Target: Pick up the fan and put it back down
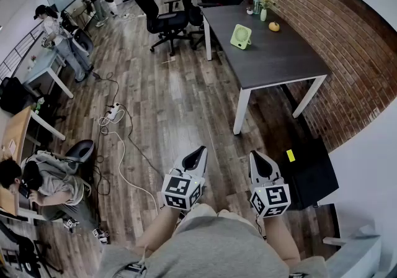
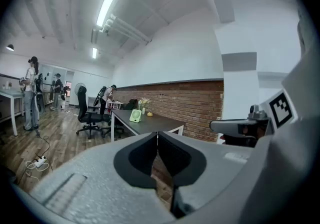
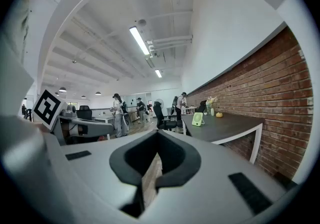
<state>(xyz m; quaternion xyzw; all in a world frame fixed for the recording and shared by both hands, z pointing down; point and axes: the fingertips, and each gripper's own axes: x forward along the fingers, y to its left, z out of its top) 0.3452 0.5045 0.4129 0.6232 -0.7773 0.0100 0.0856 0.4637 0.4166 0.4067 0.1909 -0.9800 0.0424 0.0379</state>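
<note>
A small pale green fan stands upright on the dark table by the brick wall, far ahead of me. The fan shows small in the left gripper view, and the fan also in the right gripper view. My left gripper and right gripper are held side by side close to my body over the wooden floor, well short of the table. Both are shut with nothing between the jaws. The left gripper and right gripper point toward the table.
On the table behind the fan stand a vase of flowers, a bottle and an orange fruit. Black office chairs sit left of the table. A power strip with cables lies on the floor. Several people are at left.
</note>
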